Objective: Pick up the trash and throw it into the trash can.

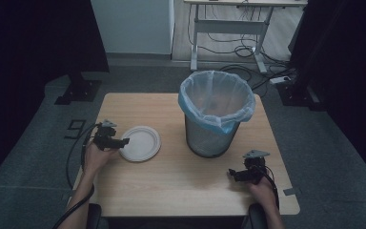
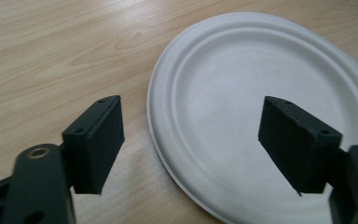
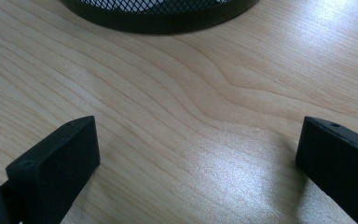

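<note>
**Operator:** Holding my left gripper point(image 1: 122, 141) at the near-left edge of the paper plate point(image 1: 140, 143), jaws apart with the rim between them and nothing pinched yet. I judge it sits low and level there so one jaw can slide under the lip.

**Observer:** And the other hand?

**Operator:** My right gripper point(image 1: 232, 174) rests spread wide over bare table point(image 1: 181, 183), gripping nothing, in front of the bin point(image 1: 215, 113) and a little to its right. I'd say it waits there, out of the plate's way.

**Observer:** Why is the bin so close to the plate?

**Operator:** Probably so the plate can be lifted straight into it; the bin stands just right of the plate, its blue liner folded over the rim.

**Observer:** Any writing?

**Operator:** None I can read on plate, bin or liner.
</note>
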Demonstrator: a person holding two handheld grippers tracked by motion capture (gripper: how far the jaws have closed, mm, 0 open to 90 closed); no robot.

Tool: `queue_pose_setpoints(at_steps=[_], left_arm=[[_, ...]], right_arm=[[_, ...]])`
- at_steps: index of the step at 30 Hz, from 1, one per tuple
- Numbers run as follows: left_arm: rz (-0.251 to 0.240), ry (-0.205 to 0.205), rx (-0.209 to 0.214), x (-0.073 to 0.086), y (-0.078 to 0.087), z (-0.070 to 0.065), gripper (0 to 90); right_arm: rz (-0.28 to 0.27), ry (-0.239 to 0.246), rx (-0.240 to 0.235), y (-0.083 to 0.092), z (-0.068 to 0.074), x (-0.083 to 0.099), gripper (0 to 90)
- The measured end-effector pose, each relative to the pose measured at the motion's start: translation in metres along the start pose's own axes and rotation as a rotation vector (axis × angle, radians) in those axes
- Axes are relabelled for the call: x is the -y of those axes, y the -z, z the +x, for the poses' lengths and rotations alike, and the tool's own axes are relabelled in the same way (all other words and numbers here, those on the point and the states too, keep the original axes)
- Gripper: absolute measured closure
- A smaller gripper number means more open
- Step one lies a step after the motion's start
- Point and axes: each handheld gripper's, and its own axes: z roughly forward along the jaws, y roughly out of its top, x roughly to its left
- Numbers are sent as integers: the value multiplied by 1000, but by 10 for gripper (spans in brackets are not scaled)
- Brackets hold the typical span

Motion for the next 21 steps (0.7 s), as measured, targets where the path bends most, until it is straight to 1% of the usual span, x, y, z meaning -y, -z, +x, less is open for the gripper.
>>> queue_pose_setpoints(at_steps=[2, 3, 4, 7, 12, 14, 15, 16, 17, 19, 20, 21], left_arm=[[4, 5, -3, -2, -4, 2, 263], [4, 10, -4, -2, -6, 4, 297], [4, 22, -8, -2, -10, 6, 312], [5, 34, -11, -1, -14, 9, 355], [23, 51, -28, 5, -26, 14, 398], [27, 53, -30, 6, -28, 15, 401], [37, 53, -31, 7, -30, 15, 401], [38, 43, -39, 9, -32, 14, 396], [29, 49, -40, 10, -32, 14, 397], [29, 50, -42, 10, -32, 14, 405], [29, 49, -43, 10, -32, 14, 416], [28, 50, -43, 10, -32, 14, 448]], right_arm=[[0, 0, 0, 0, 0, 0, 0], [0, 0, 0, 0, 0, 0, 0], [0, 0, 0, 0, 0, 0, 0], [2, -1, 0, 0, 0, 0, 0], [1, 0, 1, 0, 0, 0, 0], [2, 0, 0, 0, 0, 0, 0], [2, -1, 0, 0, 0, 0, 0], [2, -1, 0, 0, 0, 0, 0], [2, -1, 0, 0, 0, 0, 0], [0, 0, 0, 0, 0, 0, 0], [0, 0, 0, 0, 0, 0, 0], [0, 0, 0, 0, 0, 0, 0]])
